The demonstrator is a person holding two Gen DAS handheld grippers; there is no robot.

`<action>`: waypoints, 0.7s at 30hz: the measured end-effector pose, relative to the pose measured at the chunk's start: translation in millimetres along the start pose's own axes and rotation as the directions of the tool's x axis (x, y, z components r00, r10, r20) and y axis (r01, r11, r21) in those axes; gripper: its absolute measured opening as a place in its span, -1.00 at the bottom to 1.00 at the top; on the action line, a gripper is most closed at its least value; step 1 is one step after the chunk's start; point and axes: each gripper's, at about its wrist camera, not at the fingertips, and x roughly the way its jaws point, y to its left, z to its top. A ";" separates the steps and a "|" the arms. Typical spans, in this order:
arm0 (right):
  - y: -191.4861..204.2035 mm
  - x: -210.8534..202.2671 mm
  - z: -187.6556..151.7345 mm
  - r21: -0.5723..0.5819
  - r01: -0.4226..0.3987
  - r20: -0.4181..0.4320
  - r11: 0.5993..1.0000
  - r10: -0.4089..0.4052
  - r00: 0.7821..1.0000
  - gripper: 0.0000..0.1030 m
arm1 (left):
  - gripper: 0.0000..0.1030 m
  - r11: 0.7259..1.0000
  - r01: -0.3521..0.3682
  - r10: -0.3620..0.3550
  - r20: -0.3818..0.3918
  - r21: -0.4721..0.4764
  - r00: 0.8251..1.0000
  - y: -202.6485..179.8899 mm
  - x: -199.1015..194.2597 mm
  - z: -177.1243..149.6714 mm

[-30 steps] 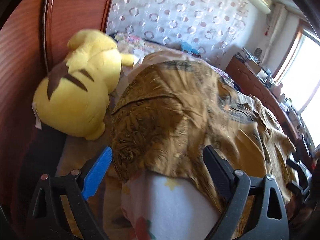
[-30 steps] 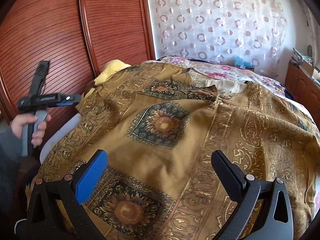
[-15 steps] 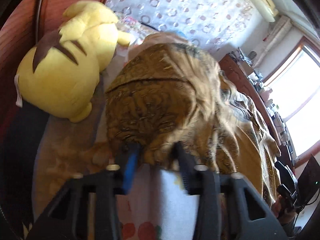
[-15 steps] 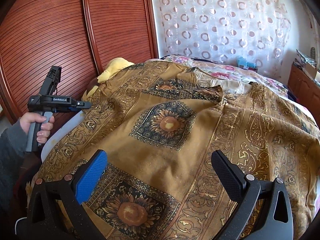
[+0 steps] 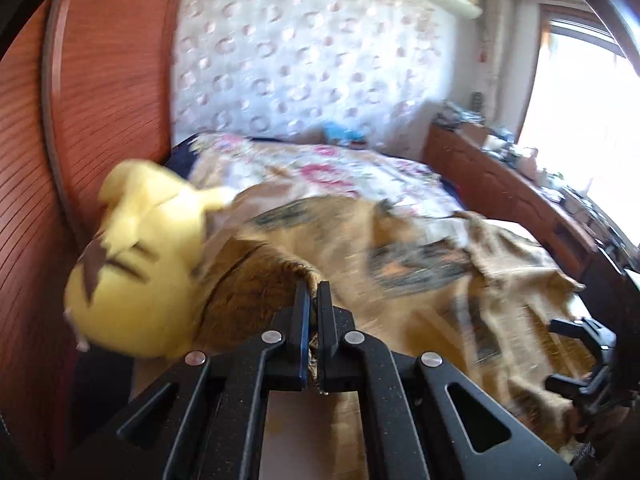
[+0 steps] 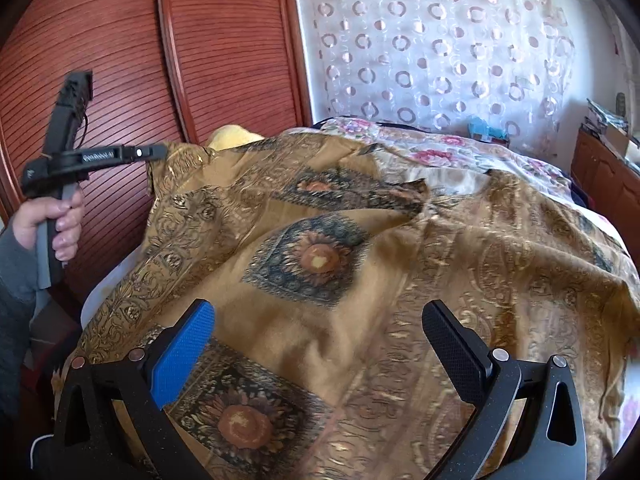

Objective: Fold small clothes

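Where the left gripper (image 5: 314, 292) has closed, a corner of the brown patterned garment (image 6: 320, 248) is pinched between its pads and held raised above the bed (image 5: 344, 168). A yellow plush toy (image 5: 140, 264) is seen just beside that corner. The right gripper (image 6: 320, 344) is held over the spread garment with its jaws apart, nothing between them.

In the left wrist view we are seeing motion blur smearing the yellow plush toy (image 5: 140, 276) at centre left and the golden sunflower-print garment (image 5: 400, 264). In the right wrist view that garment is hiding most of the plush toy (image 6: 232, 138) at upper left, and the frame's bottom edge is cutting off the garment.
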 end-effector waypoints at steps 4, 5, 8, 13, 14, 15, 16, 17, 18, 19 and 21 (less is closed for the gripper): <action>-17.1 -12.9 -2.2 0.031 0.026 0.020 0.999 -0.026 0.999 1.00 | -0.93 0.991 0.101 -0.100 -0.021 0.086 0.995 -50.0 5.9 6.5; -20.8 -16.0 -3.6 0.038 0.032 0.024 0.999 -0.033 0.999 1.00 | -0.93 0.987 0.122 -0.119 -0.032 0.104 0.992 -60.7 5.7 3.6; -28.7 -22.0 -7.2 0.058 0.043 0.028 0.997 -0.045 0.999 1.00 | -0.93 0.975 0.169 -0.161 -0.065 0.144 0.985 -85.5 3.5 -6.3; -30.7 -23.7 -7.6 0.058 0.053 0.032 0.997 -0.054 0.998 0.96 | -0.70 0.979 0.132 -0.125 -0.060 0.153 0.990 -93.1 -17.8 -27.4; -29.1 -23.5 -5.6 0.057 0.051 0.033 0.997 -0.053 0.998 0.94 | -0.62 0.981 0.120 -0.113 -0.056 0.150 0.992 -92.0 -21.1 -30.4; -27.5 -22.1 -4.0 0.054 0.047 0.033 0.997 -0.048 0.998 0.90 | -0.57 0.983 0.107 -0.100 -0.054 0.146 0.993 -89.1 -23.4 -33.2; -26.3 -21.3 -2.3 0.049 0.039 0.035 0.998 -0.040 0.999 0.88 | -0.53 0.985 0.098 -0.092 -0.051 0.139 0.994 -85.3 -26.9 -36.2; -25.9 -20.8 -0.5 0.045 0.033 0.036 0.998 -0.034 0.999 0.82 | -0.40 0.988 0.091 -0.085 -0.048 0.125 0.995 -83.4 -30.0 -39.9; -26.0 -20.6 1.2 0.038 0.027 0.039 0.999 -0.029 0.999 0.76 | -0.31 0.991 0.080 -0.076 -0.042 0.110 0.996 -76.7 -35.1 -43.1; -23.9 -19.9 2.9 0.028 0.023 0.041 0.999 -0.024 0.999 0.74 | -0.30 0.992 0.065 -0.062 -0.037 0.104 0.997 -74.4 -35.1 -46.6; -20.2 -15.3 7.6 0.001 0.004 0.041 1.000 -0.004 0.999 0.62 | -0.27 0.996 0.018 -0.016 -0.031 0.093 0.999 -65.3 -40.4 -53.6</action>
